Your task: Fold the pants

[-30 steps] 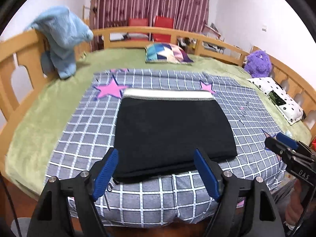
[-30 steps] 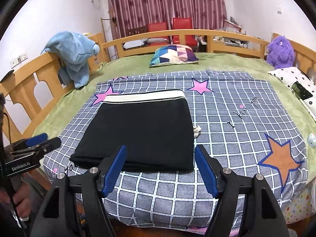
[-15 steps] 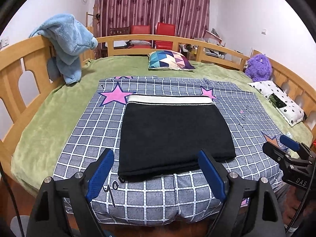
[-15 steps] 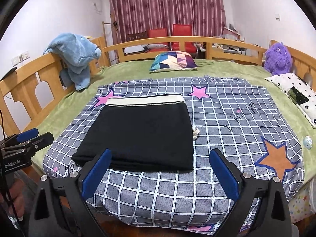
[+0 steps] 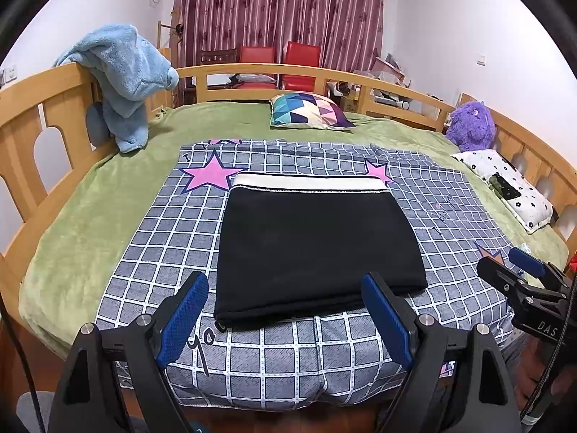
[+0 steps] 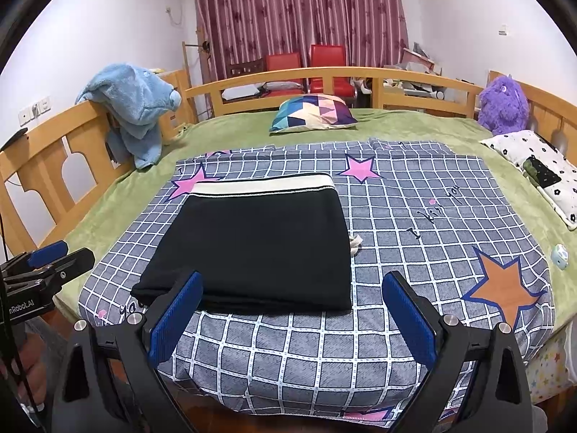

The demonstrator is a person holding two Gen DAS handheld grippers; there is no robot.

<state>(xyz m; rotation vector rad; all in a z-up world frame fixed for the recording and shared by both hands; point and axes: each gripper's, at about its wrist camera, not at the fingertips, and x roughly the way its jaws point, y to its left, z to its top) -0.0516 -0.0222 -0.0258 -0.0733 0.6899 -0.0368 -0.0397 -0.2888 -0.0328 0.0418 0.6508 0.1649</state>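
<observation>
Pants point(image 5: 317, 245) folded into a neat black rectangle, white waistband at far edge, mid-frame on bed point(image 5: 90, 223); both hand-held grippers, left point(image 5: 285, 319) & right point(image 6: 292, 319), wide apart, holding nothing.

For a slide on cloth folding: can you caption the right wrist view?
Open right gripper hovers before folded black pants on a checked bedspread; nothing held.

Black left gripper point(image 5: 285, 319), blue ribbed pads point(image 5: 182, 319), silver screws.
</observation>
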